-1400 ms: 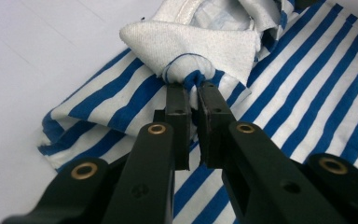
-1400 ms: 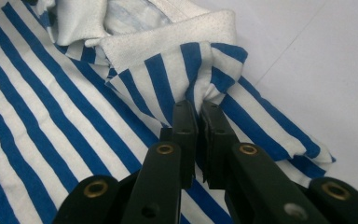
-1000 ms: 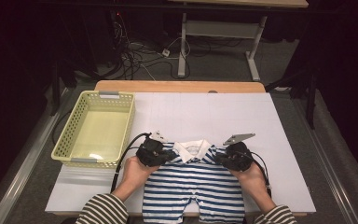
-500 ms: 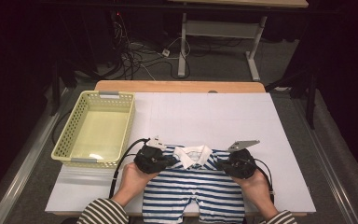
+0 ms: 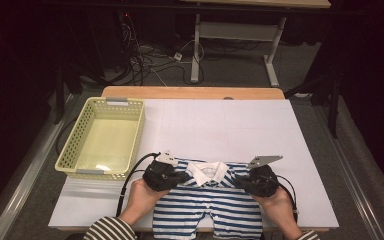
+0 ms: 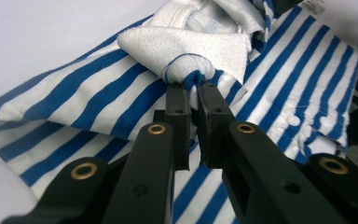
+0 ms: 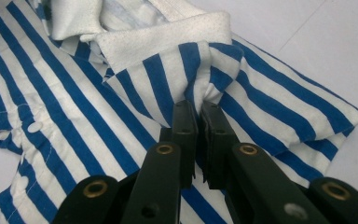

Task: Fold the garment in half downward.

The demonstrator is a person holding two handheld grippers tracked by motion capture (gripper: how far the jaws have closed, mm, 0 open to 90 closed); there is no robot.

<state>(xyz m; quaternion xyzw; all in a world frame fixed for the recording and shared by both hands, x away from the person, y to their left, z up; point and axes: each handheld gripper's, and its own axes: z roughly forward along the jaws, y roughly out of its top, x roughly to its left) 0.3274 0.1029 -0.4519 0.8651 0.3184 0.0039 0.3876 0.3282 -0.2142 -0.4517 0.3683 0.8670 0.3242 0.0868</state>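
Leftmost, we keep the basket (image 5: 101, 137) standing on the white mat (image 5: 240, 125) with its mouth up and nothing in it, well apart from the work but within easy reach, most likely as the place where the garment is meant to end up. Next comes our left gripper (image 5: 166, 174), which we hold low at one shoulder of the striped romper (image 5: 207, 212); its jaws are nearly closed, pinching a small bunch of blue-and-white cloth just below the white collar (image 6: 186, 44), so the fabric puckers toward the pads. We take it there because the shoulder seam gives a firm fold to grip and lets the whole piece hang or drag evenly. The romper itself lies flat, front up, at the near edge of the mat between our hands, its legs running over the table's (image 5: 190, 92) front edge toward us. Then, at the other shoulder, our right gripper (image 5: 262, 181) mirrors the first: jaws narrow, clamped on a tuck of striped cloth (image 7: 193, 100) beside the collar. Holding both shoulders at once keeps the garment spread and square, which we judge suits straightening or folding it. The snaps along the front (image 7: 33, 127) stay closed.
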